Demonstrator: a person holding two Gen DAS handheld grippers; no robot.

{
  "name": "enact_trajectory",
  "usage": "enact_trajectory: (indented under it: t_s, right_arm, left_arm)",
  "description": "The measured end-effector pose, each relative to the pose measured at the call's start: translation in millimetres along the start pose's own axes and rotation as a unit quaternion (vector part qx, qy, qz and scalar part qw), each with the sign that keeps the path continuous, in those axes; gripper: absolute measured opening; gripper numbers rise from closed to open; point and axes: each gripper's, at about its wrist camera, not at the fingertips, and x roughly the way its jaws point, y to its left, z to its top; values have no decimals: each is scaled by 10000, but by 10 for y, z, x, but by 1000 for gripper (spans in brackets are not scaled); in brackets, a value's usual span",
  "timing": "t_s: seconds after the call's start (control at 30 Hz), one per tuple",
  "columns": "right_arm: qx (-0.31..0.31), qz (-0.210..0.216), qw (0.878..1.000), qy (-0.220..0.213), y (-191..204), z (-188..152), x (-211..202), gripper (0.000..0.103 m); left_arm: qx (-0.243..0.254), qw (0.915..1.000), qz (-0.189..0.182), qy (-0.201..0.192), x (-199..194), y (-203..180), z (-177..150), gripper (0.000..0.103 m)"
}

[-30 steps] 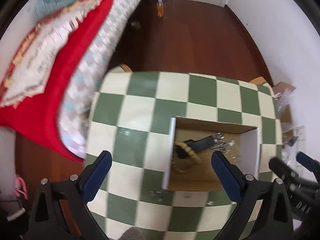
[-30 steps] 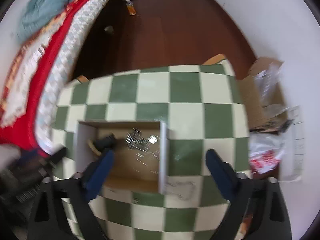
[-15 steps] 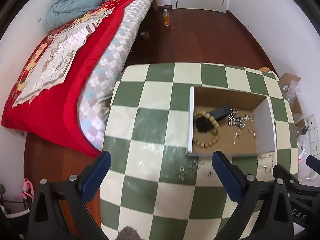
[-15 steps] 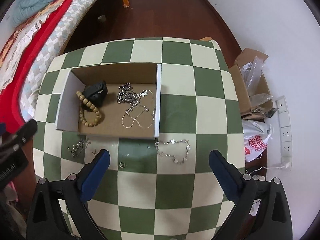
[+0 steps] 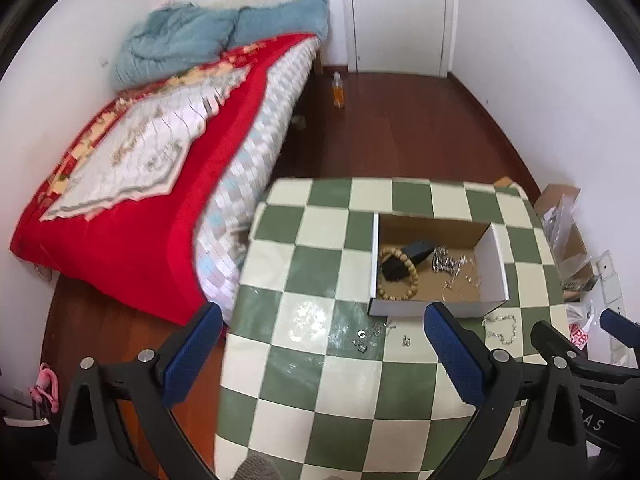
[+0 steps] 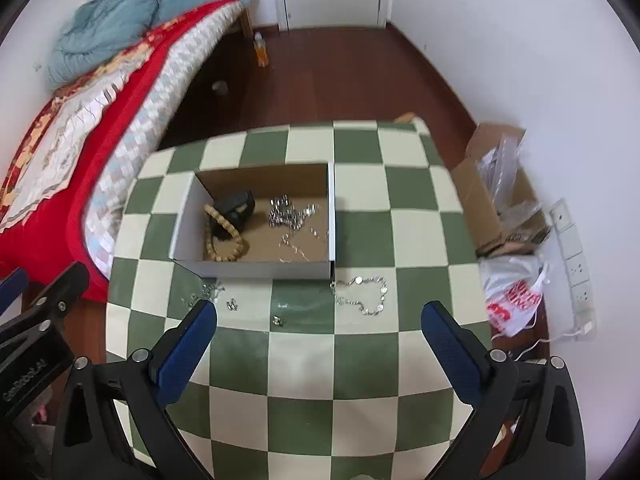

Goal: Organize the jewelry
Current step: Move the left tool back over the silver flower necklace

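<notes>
An open cardboard box [image 6: 256,269] [image 5: 496,256] sits on a green-and-cream checked table [image 6: 304,364] [image 5: 304,392]. Inside lie a wooden bead bracelet [image 6: 224,240] [image 5: 400,276], a black item [image 6: 234,210] [image 5: 412,254] and silver chains [image 6: 290,216] [image 5: 448,262]. On the table in front of the box lie a silver chain bracelet [image 6: 362,294] [image 5: 502,328], a small silver cluster [image 6: 206,294] [image 5: 370,334] and tiny pieces [image 6: 278,320] [image 5: 407,341]. My left gripper [image 5: 320,352] and right gripper [image 6: 318,344] are open and empty, held above the table's near side.
A bed with a red quilt [image 5: 132,184] stands left of the table. A cardboard carton with plastic [image 6: 500,192] and a white bag [image 6: 514,296] lie on the floor to the right. A bottle [image 6: 261,50] stands on the wood floor near the door.
Both grippers have pulled back and up from the box; the view now takes in the whole table, bed and door. Both stay open and empty.
</notes>
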Motion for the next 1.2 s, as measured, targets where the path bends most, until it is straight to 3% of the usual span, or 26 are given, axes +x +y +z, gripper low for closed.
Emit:
enact_trajectory:
  t_s: [0.13,0.33,0.47,0.67,0.7,0.73,0.8,0.93,1.1,1.2]
  right_arm:
    - [-61,-50,9993,-354,24,-19,-257,103]
    - [-75,-44,9973,-729,64,-60,-521,103]
    - [134,139,9981,-579,66,-144,-429,103]
    - [247,148,9996,-55,27,-335,157,101]
    - [251,168,9995,30,21,-377,279,93]
    - [235,165,9994,207,20,-427,466,78]
    - [246,265,9981,490,14,-499,773,62]
    - [324,595,9947,771,24,-603,1240,58]
    - [246,707,9938,818,119,-664,1498,58]
    - [197,730,9936,845,174,-685,1593,52]
  left_arm:
    - [-81,9998,-31,-163,-195,63,2,103]
    - [-109,9998,-56,-182,-160,200,-62,103]
    - [-65,9998,169,-11,92,313,-187,103]
    - [71,9973,514,518,727,315,-452,103]
    - [97,9965,558,612,827,304,-494,103]
    - [118,9956,585,727,940,286,-539,103]
    - [174,9933,665,929,1159,247,-620,103]
    - [270,9902,731,1162,1429,191,-694,103]
    - [240,9891,756,1238,1549,201,-700,103]
    - [252,9890,751,1250,1572,202,-691,103]
